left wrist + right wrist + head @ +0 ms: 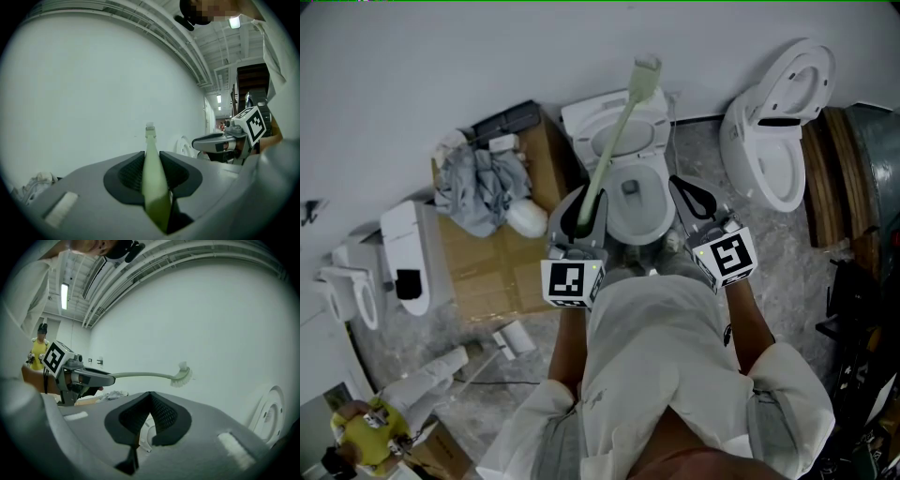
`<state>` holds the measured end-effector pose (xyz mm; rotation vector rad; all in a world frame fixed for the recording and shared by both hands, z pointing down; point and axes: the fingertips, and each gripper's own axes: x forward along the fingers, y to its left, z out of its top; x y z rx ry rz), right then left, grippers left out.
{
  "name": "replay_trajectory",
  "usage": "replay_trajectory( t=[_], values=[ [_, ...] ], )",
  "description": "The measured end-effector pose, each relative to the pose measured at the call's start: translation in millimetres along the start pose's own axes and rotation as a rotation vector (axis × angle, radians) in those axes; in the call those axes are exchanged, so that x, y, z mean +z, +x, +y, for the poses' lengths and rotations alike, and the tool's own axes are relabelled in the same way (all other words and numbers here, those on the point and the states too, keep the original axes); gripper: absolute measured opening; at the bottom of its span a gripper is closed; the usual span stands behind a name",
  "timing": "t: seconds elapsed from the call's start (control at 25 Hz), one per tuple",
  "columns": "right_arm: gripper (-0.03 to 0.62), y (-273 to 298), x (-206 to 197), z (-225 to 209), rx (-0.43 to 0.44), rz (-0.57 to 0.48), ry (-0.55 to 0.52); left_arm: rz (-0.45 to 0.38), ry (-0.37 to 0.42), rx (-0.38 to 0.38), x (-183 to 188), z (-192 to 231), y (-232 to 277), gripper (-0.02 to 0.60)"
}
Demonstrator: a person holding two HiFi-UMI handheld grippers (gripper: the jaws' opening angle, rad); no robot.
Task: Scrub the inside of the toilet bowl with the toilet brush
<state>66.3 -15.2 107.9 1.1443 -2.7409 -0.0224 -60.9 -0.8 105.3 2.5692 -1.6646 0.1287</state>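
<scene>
L gripper [579,223] clamps pale-green plastic toilet brush [617,136] at handle end; we judge it light, stiff. R gripper [692,202] closed, empty.

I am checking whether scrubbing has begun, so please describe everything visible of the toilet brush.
The toilet brush is pale green and plastic-looking, with a long slim handle and a curved head of whitish bristles. The left gripper is shut on its lower end. It slants up over the toilet, with the head in the air near the wall, outside the bowl.
</scene>
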Motion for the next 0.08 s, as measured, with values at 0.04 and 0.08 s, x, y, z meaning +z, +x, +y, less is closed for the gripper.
replay_trajectory(
  t=[0.04, 0.08],
  values=[
    [0.002, 0.6, -0.8, 0.0, 0.0, 0.0, 0.001, 0.0, 0.0, 0.0, -0.4, 0.5, 0.3, 0.117],
    [0.0, 1.2, -1.6, 0.0, 0.0, 0.0, 0.002, 0.001, 0.0, -0.001, -0.9, 1.1, 0.7, 0.117]
  ],
)
